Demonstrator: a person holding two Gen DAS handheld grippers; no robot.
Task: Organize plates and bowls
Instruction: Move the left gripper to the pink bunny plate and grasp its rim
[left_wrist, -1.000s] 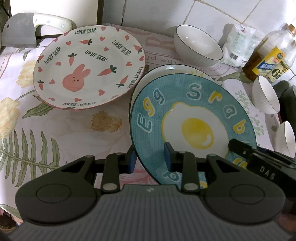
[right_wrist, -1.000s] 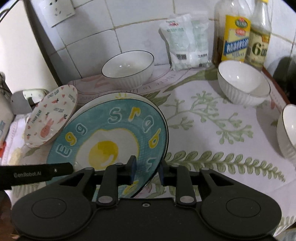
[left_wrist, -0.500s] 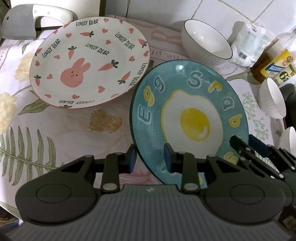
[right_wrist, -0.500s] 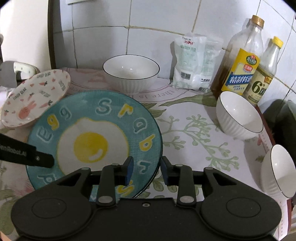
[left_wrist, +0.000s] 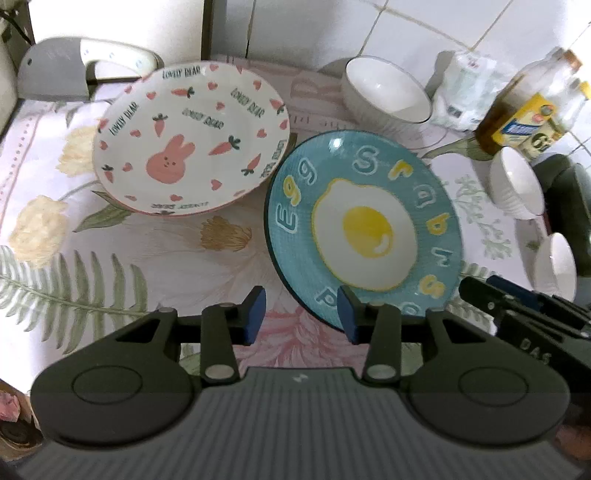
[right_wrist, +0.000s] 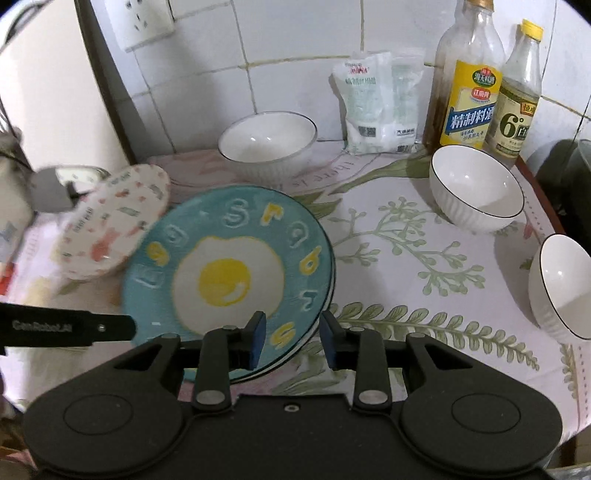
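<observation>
the blue egg plate (left_wrist: 364, 229) lies on the floral tablecloth (left_wrist: 155, 254), its far-left rim just beside the rabbit plate (left_wrist: 192, 142). the left gripper (left_wrist: 301, 314) has just been opening; its pads are off the near rim. the right gripper (right_wrist: 290, 339) is open around the near-right rim. 3 empty white bowls (right_wrist: 476, 186) stand apart at the right.

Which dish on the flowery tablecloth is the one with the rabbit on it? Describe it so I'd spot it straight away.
Start at the white tiled wall and come down to the floral tablecloth. On the left, beside the blue fried-egg plate, lies the rabbit plate. It alone is white, with a pink rabbit, carrots, hearts and the words LOVELY BEAR; the bowls nearby are plain white.
</observation>
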